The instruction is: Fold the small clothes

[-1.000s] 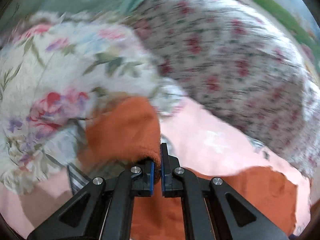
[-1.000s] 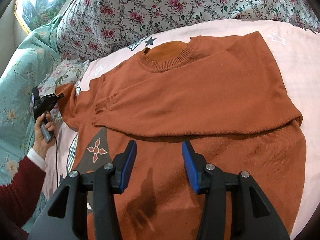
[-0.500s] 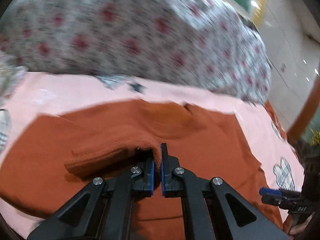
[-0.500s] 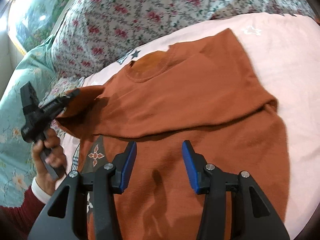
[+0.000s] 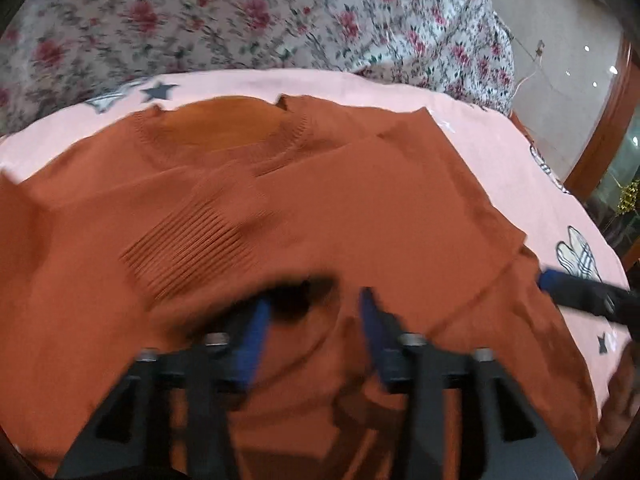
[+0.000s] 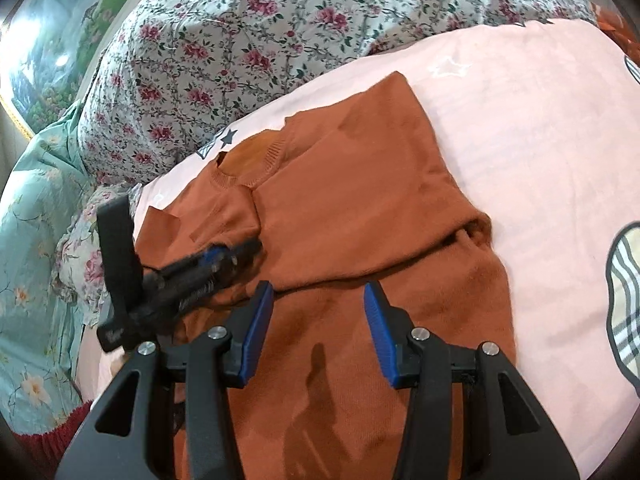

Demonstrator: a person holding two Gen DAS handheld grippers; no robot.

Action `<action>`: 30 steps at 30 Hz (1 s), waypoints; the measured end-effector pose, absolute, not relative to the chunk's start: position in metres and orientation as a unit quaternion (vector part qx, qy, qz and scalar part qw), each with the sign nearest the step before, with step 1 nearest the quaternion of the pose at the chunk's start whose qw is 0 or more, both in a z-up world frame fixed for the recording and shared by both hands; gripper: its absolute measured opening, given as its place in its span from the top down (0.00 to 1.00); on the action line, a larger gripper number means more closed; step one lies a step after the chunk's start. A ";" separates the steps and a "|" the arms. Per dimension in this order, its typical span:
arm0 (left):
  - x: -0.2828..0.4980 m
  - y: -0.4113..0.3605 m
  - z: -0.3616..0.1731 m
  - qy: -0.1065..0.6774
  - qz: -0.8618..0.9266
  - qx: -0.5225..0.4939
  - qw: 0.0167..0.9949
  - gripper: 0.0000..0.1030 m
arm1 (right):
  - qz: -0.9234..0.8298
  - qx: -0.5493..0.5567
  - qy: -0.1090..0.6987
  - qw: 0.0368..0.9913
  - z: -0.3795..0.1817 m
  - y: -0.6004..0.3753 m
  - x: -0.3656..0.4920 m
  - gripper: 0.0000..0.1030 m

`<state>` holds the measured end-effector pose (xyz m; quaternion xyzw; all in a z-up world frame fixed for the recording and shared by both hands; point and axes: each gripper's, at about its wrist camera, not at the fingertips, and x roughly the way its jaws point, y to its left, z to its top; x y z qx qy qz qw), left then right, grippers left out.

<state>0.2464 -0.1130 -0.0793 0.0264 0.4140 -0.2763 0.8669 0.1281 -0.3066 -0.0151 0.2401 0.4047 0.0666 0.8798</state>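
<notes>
Lying flat on pink sheet (image 6: pixel 520 128), rust sweater (image 6: pixel 360 200) has both sleeves crossed over chest. Left gripper (image 5: pixel 314 320) jaws just opening, spread above sleeve cuff (image 5: pixel 192 248), nothing between. Right gripper (image 6: pixel 318 320) spread, empty, over lower body of sweater; floral quilt (image 6: pixel 280 20) behind

The plain rust-orange knitted sweater (image 6: pixel 352 216) has a ribbed neckband and a ribbed cuff (image 5: pixel 192 248) in the same orange. It lies on a pale pink bed sheet (image 6: pixel 540 128) printed with dark and white stars and, towards the sheet's right edge, a beige, black and white checked figure (image 6: pixel 624 300). Along the sheet's far edge is a white quilt (image 6: pixel 260 40) with small crimson roses and dark green leaves. At the left edge is a mint-green cover (image 6: pixel 32 216) with pale blossoms. Both black grippers have blue finger pads (image 6: pixel 256 336).
</notes>
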 end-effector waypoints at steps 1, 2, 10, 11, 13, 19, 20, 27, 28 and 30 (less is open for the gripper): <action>0.237 -0.099 -0.076 0.409 -0.274 0.020 0.870 0.41 | 0.069 0.235 0.406 0.881 -0.014 -0.303 0.131 0.47; 0.227 -0.084 -0.073 0.406 -0.271 0.014 0.873 0.41 | 0.075 0.229 0.406 0.881 -0.014 -0.299 0.134 0.46; 0.177 0.039 -0.062 0.391 -0.127 0.005 0.912 0.41 | 0.129 0.118 0.418 0.892 -0.014 -0.231 0.176 0.40; 0.177 0.054 -0.065 0.393 -0.106 -0.003 0.913 0.41 | 0.134 0.092 0.417 0.894 -0.014 -0.220 0.181 0.40; 0.183 0.077 -0.072 0.408 -0.083 -0.019 0.909 0.41 | 0.144 0.039 0.413 0.898 -0.016 -0.198 0.190 0.39; 0.206 0.099 -0.087 0.434 -0.041 -0.035 0.899 0.42 | 0.141 -0.139 0.396 0.897 -0.036 -0.133 0.218 0.39; 0.210 0.097 -0.088 0.433 -0.039 -0.031 0.900 0.42 | 0.138 -0.160 0.391 0.896 -0.039 -0.126 0.222 0.39; 0.240 0.082 -0.087 0.430 -0.023 -0.017 0.903 0.52 | 0.107 -0.045 0.395 0.912 -0.025 -0.162 0.247 0.94; 0.245 0.084 -0.088 0.429 -0.019 -0.020 0.903 0.58 | 0.098 0.003 0.384 0.918 -0.016 -0.182 0.244 0.94; 0.248 0.088 -0.089 0.432 -0.018 -0.031 0.901 0.62 | 0.073 0.102 0.364 0.923 -0.004 -0.229 0.233 0.94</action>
